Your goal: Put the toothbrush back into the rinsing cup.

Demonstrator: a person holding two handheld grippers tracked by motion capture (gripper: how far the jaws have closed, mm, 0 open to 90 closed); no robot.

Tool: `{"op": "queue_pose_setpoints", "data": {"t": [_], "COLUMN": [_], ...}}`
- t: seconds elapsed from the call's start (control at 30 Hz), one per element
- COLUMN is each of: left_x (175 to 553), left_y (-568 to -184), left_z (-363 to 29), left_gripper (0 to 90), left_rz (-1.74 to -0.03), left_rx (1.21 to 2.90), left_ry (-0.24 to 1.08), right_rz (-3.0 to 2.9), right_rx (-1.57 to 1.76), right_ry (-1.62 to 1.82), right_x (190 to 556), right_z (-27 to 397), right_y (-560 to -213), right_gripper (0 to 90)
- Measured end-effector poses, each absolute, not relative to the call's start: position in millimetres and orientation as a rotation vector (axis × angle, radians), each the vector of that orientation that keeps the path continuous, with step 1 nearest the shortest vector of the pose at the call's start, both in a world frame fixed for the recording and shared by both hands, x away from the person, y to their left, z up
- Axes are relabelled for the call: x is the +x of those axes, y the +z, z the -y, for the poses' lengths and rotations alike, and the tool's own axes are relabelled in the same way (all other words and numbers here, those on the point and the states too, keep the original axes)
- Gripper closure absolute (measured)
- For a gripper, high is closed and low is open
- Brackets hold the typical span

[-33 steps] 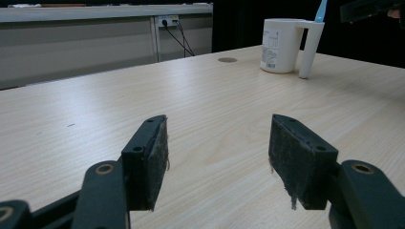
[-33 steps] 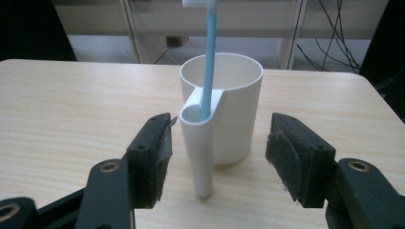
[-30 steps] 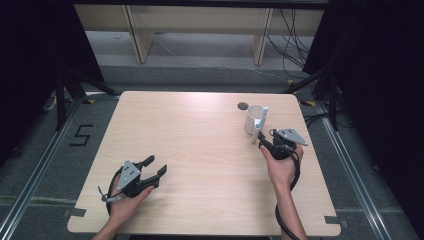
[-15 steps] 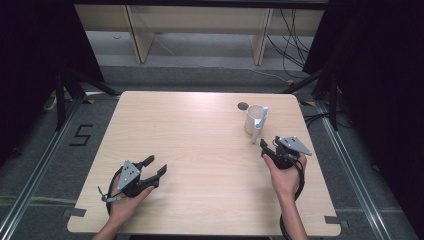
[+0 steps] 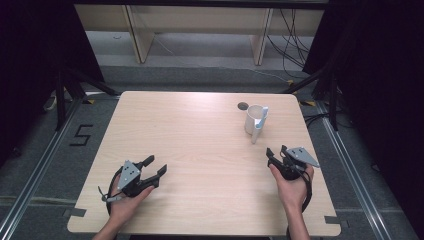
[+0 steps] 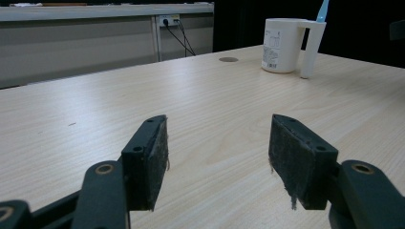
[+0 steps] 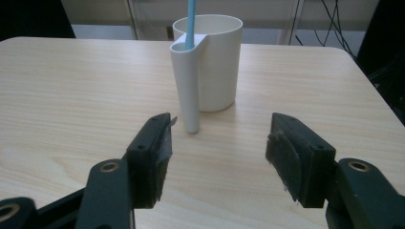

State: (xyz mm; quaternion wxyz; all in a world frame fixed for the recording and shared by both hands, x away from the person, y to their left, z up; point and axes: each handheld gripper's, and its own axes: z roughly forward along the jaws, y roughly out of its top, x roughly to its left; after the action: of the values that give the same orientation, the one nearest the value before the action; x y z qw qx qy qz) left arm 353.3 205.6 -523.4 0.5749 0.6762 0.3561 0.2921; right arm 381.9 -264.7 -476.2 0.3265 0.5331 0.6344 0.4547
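A white cup (image 5: 254,119) with a side tube holding a light-blue stick (image 5: 263,113) stands upright at the table's far right; it also appears as the cup (image 7: 210,62) and the cup (image 6: 282,44). My right gripper (image 5: 276,152) rests near the table's right edge, a short way in front of the cup, pointing at it. Its jaws stand open with bare table between them (image 7: 217,157). My left gripper (image 5: 155,165) lies low over the near left of the table, also open and holding nothing (image 6: 217,162).
A small round dark hole (image 5: 243,106) sits in the tabletop just left of the cup. The light wooden table (image 5: 190,140) is ringed by dark frame legs, floor rails and cables. A wooden shelf unit (image 5: 200,30) stands beyond the far edge.
My right gripper has drawn back from the cup toward the near edge and slightly right. The cup stays upright where it was. The left gripper has not moved.
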Motion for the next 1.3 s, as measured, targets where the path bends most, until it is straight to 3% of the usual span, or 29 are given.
{"op": "queue_pose_setpoints", "data": {"t": [1.3], "left_x": [354.3], "left_y": [-524.3], "left_z": [-204.1], "left_gripper": [38.2], "left_rz": [-0.828], "left_rx": [1.567], "left_ry": [0.688], "right_rz": [-1.586], "right_rx": [1.460], "right_ry": [1.125], "right_x": [320.7], "right_z": [312.4], "right_y": [-502.0], "right_gripper": [40.9]}}
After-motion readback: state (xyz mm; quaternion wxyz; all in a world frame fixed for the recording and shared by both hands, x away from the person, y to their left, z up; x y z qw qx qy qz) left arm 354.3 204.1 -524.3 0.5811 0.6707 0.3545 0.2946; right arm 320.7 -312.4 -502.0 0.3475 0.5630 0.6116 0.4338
